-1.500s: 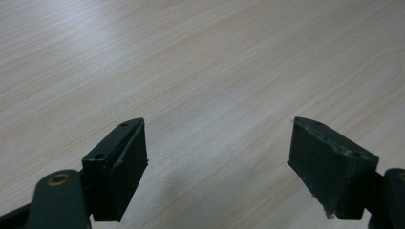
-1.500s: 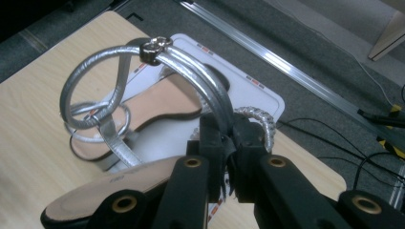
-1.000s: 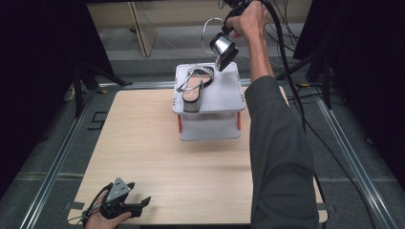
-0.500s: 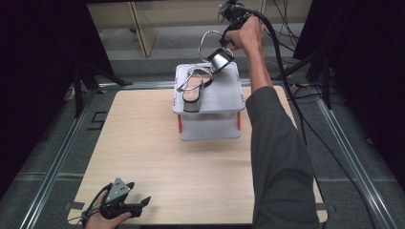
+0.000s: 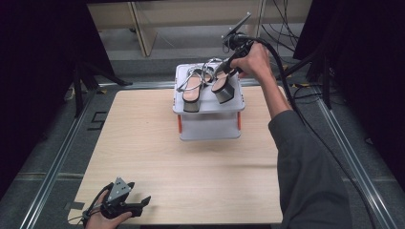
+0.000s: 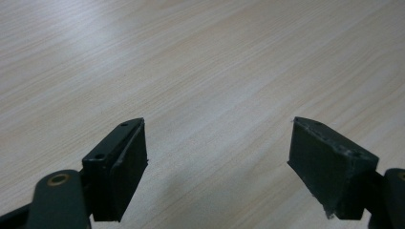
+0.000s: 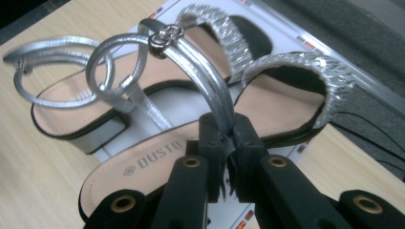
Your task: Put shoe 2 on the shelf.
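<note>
Right gripper view: right gripper (image 7: 228,143) clamping sandal strap (image 7: 200,71).

1. Left sandal (image 5: 190,89): silver straps, tan insole, block heel; flat on top of the white stand (image 5: 208,125), heel toward the near edge.
2. Right sandal (image 5: 223,86): same design, "DUSTO" printed on insole; beside the first, silver ankle strap (image 7: 203,88) pinched in the right claw (image 7: 228,143), block heel at the near edge.

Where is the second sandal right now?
In the high view, the second sandal hangs by its silver strap from the right gripper, over the white box, right of the first sandal.
</note>
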